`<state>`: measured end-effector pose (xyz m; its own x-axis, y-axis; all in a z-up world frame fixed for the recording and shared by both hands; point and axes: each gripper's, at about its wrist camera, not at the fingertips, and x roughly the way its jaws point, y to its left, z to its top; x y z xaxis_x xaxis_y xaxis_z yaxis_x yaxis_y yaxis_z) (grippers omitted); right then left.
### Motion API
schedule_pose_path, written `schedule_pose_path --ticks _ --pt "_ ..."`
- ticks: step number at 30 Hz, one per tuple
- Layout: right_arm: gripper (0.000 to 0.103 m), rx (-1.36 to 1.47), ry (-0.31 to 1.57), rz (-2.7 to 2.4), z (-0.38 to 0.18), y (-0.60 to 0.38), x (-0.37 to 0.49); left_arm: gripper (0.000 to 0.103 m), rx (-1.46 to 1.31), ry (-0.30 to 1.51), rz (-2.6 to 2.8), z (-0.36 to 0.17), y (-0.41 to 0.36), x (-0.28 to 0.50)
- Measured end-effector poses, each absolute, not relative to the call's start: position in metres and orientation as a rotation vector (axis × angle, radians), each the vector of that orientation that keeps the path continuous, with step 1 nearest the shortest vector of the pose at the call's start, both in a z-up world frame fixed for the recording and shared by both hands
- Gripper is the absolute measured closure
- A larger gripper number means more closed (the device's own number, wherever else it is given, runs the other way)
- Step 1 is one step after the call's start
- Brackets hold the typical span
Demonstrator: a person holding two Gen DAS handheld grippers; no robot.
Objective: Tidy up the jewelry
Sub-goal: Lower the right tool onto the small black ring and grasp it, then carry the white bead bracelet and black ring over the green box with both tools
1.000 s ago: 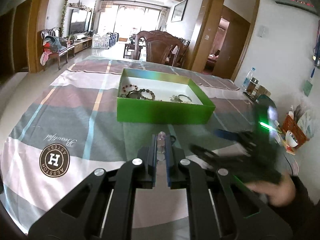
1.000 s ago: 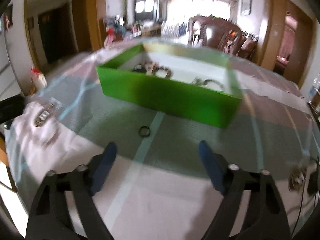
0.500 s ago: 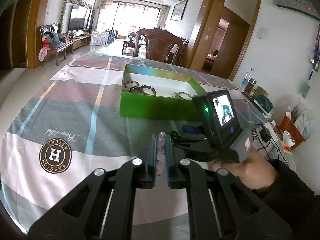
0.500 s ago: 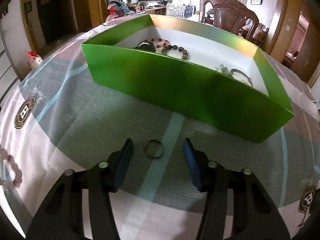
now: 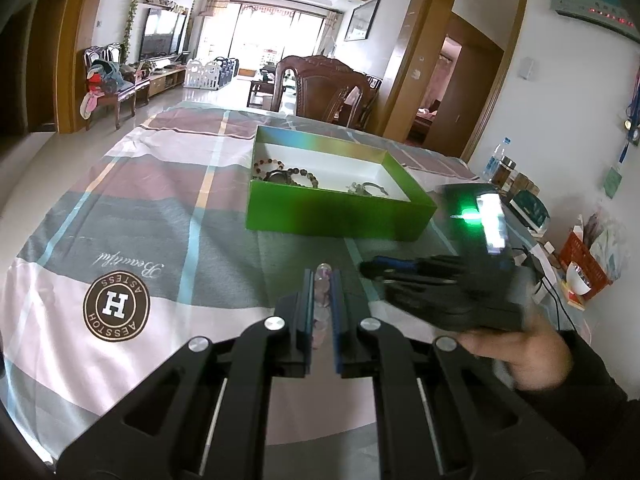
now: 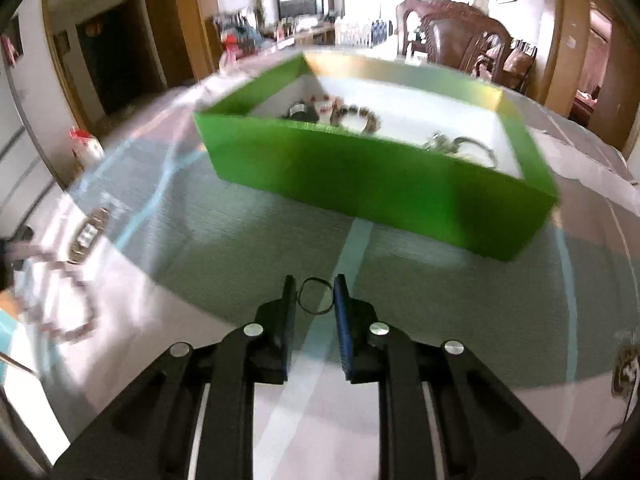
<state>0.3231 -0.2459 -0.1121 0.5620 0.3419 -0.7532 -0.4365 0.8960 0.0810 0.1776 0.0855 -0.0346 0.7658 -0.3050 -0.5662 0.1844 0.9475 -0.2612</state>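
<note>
- Up close, a thin dark ring (image 6: 315, 296) sits pinched between the right gripper (image 6: 314, 294) fingers, above the striped tablecloth (image 6: 400, 312).
- Left gripper (image 5: 322, 280) is clamped on a pale bead bracelet (image 5: 322, 300).
- Beyond both — a green box (image 5: 340, 216) holding more bracelets (image 5: 288, 174).

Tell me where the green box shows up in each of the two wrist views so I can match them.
Left wrist: green box sits just above centre, beyond the left gripper.
Right wrist: green box fills the upper middle, slightly blurred, beyond the right gripper.
Shared landmark: the carved wooden chair behind the box, also seen in the right view.
</note>
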Motion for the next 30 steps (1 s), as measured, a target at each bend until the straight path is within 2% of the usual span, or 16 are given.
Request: schedule_pose_path --ticks 7,13,30 --pt "0.084 -0.007 0.67 0.46 -0.062 -0.309 0.237 0.095 -0.184 0.649 -0.267 -0.036 0.08 0.175" --pt "0.084 0.048 0.563 0.423 -0.053 -0.346 0.188 0.095 -0.157 0.651 -0.245 -0.04 0.07 0.174" --pt "0.084 0.061 0.558 0.408 -0.065 -0.35 0.19 0.095 -0.109 0.658 -0.218 -0.042 0.052 0.166"
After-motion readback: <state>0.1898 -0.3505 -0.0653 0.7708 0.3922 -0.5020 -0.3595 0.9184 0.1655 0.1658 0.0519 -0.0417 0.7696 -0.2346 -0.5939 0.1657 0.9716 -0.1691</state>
